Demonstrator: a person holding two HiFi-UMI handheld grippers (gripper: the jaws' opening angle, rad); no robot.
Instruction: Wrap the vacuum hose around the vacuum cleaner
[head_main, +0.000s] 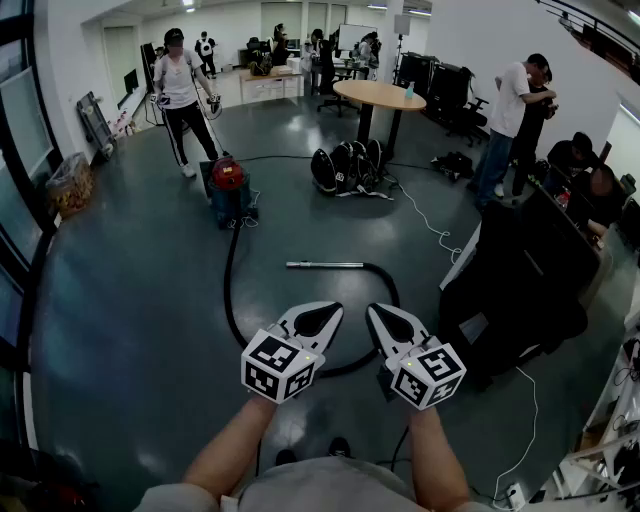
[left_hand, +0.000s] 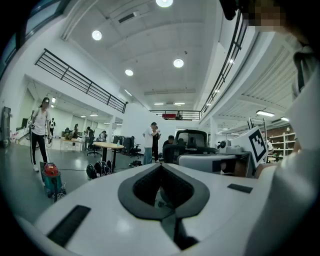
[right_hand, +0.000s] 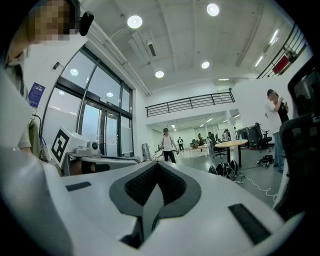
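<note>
The vacuum cleaner (head_main: 228, 188), with a red top on a teal body, stands on the grey floor several steps ahead and to the left; it also shows small in the left gripper view (left_hand: 51, 180). Its black hose (head_main: 232, 292) runs from it toward me, loops just in front of the grippers and ends in a metal wand (head_main: 325, 265) lying flat on the floor. My left gripper (head_main: 330, 312) and right gripper (head_main: 378, 312) are held side by side at waist height, level, above the hose loop. Both are shut with nothing between the jaws (left_hand: 161, 169) (right_hand: 156, 167).
A person (head_main: 182, 92) holding grippers stands just behind the vacuum cleaner. A round wooden table (head_main: 380, 95) has black bags (head_main: 345, 166) at its foot. A white cable (head_main: 430, 226) crosses the floor. A black chair (head_main: 520, 285) stands close on my right, with people (head_main: 510, 120) beyond.
</note>
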